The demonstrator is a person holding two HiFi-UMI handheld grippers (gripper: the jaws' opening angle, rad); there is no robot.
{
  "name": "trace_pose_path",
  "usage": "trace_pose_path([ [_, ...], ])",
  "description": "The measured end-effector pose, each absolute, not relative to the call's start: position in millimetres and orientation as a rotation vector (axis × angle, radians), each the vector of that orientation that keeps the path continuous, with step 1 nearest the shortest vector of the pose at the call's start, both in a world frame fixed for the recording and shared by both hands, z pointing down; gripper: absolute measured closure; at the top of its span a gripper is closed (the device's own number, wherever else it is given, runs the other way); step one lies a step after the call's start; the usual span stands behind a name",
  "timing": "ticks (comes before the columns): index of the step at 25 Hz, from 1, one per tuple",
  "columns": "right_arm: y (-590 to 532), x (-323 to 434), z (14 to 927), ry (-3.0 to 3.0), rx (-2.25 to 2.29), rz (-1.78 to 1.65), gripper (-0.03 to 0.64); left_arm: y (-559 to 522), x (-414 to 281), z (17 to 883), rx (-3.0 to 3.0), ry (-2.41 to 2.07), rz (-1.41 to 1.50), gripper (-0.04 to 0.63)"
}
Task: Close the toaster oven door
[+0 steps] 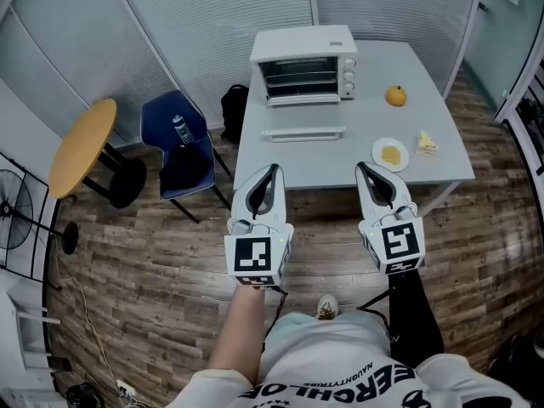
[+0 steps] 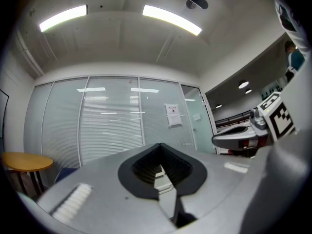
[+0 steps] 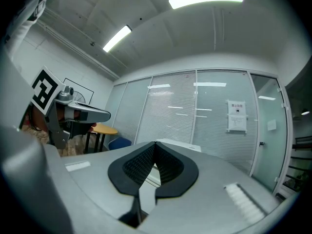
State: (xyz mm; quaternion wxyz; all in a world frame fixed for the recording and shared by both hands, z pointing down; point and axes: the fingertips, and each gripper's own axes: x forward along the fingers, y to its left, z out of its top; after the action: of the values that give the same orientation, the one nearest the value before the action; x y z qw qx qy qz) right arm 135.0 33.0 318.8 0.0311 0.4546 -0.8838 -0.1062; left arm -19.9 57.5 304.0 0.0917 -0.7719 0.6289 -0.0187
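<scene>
Head view, target: white toaster oven [image 1: 303, 62] stands far ahead of both grippers, at the back of the grey table [image 1: 442, 167]. Its drop-down door [image 1: 303, 133] lies open, flat toward me.
Handling: I judge the door light, stiff, hinged and glass-paned. Best lifted from under its front bar, gently.
Left gripper [image 1: 274, 168]: clenched on nothing, short of the table edge.
Right gripper [image 1: 361, 167]: pinched together too, empty.
Nearby: round orange fruit [image 1: 395, 95], white plate with yellow food [image 1: 390, 154] and pale yellow wedge [image 1: 427, 143] lie ahead-right of the right gripper.
Obstruction: I see nothing between the grippers and the door.
</scene>
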Motion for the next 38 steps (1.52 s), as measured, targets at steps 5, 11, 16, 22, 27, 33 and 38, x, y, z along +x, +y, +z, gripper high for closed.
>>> trace_pose_path([
  [5,25,138,319,-2.728,1.407,-0.326,0.615,49,-17,305,-2.292,1.858,-0.075,0.54],
  [11,20,136,317,-2.726,1.415,-0.331,0.615,42,-20,302,-2.292,1.848,-0.071,0.54],
  [16,7,130,318,-2.722,1.414,-0.34,0.615,31,-21,288,-2.286,1.817,-0.033,0.54],
  [22,-24,119,317,-2.719,1.441,-0.334,0.615,2,-27,284,-2.281,1.777,-0.032,0.54],
  [27,-62,114,322,-2.679,1.484,-0.332,0.615,-38,-36,288,-2.308,1.766,-0.048,0.54],
  [33,-118,108,326,-2.634,1.531,-0.321,0.615,-101,-45,298,-2.342,1.732,-0.046,0.54],
  [38,-159,98,328,-2.608,1.552,-0.305,0.615,-147,-54,300,-2.377,1.707,-0.052,0.54],
])
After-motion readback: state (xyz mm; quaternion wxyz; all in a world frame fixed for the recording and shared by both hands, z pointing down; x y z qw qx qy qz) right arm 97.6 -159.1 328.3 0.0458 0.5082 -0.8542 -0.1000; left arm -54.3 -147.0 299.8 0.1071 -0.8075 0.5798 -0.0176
